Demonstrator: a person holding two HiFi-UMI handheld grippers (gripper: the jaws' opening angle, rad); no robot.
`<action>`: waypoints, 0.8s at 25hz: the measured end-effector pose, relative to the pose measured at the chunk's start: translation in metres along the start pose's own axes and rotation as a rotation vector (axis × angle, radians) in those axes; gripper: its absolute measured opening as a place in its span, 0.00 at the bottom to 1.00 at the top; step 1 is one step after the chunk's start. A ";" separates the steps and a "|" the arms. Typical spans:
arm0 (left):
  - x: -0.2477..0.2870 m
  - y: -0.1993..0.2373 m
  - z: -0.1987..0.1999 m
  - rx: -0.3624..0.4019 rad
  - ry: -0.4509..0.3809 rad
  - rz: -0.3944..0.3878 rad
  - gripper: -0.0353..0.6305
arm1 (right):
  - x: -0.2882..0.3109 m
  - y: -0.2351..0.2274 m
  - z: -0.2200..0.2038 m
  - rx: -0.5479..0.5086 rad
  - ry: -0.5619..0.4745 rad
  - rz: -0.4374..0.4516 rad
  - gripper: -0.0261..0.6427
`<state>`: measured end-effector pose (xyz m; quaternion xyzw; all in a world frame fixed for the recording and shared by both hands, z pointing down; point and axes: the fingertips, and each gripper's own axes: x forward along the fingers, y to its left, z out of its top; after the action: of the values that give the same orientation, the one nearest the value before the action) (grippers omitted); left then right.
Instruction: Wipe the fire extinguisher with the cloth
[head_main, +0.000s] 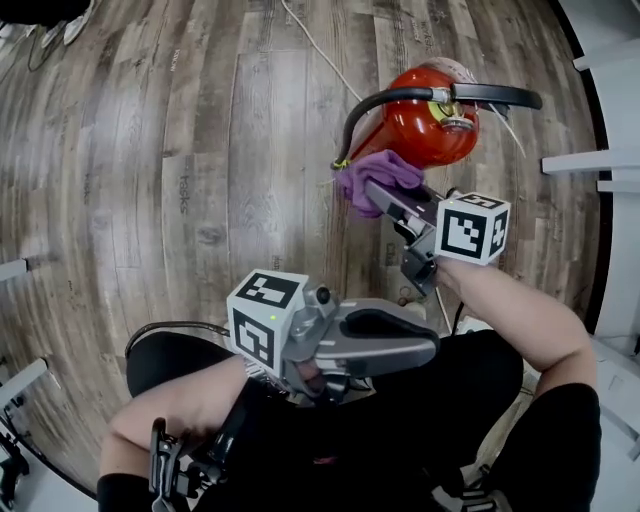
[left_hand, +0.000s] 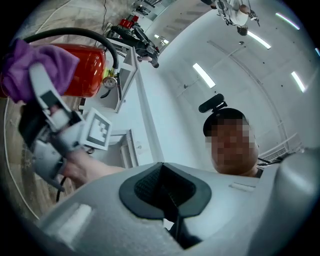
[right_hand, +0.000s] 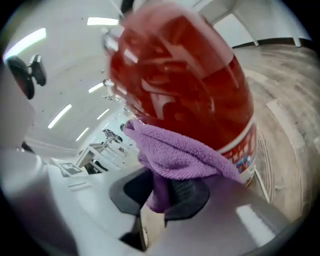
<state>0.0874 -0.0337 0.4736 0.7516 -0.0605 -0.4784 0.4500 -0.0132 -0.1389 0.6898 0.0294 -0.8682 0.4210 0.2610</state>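
Note:
The red fire extinguisher (head_main: 425, 125) stands on the wood floor with its black hose (head_main: 385, 100) arching over the top. A purple cloth (head_main: 375, 180) is pressed against its near side, and my right gripper (head_main: 372, 192) is shut on that cloth. In the right gripper view the cloth (right_hand: 177, 155) bunches between the pads against the red body (right_hand: 185, 85). My left gripper (head_main: 425, 345) hangs low near my lap, shut and empty, tilted upward. Its own view shows the closed pads (left_hand: 165, 192), the extinguisher (left_hand: 85, 67) and the cloth (left_hand: 32, 65).
White shelf frames (head_main: 600, 160) stand at the right edge beside the extinguisher. A white cord (head_main: 320, 50) runs across the wood floor behind it. A black cable (head_main: 165, 328) curls at my lower left. White furniture legs (head_main: 20, 380) sit at far left.

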 end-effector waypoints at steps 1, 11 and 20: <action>0.000 0.001 0.000 -0.003 0.000 0.002 0.05 | -0.018 0.016 0.011 -0.043 -0.007 0.027 0.13; 0.015 0.013 0.003 -0.023 0.009 -0.006 0.05 | -0.135 0.126 0.116 -1.064 0.179 -0.232 0.13; 0.017 0.021 -0.006 -0.023 0.034 -0.002 0.05 | -0.122 0.106 0.151 -2.084 0.822 -0.667 0.13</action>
<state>0.1084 -0.0508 0.4782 0.7545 -0.0465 -0.4666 0.4592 -0.0014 -0.2037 0.4792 -0.1109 -0.5930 -0.6067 0.5177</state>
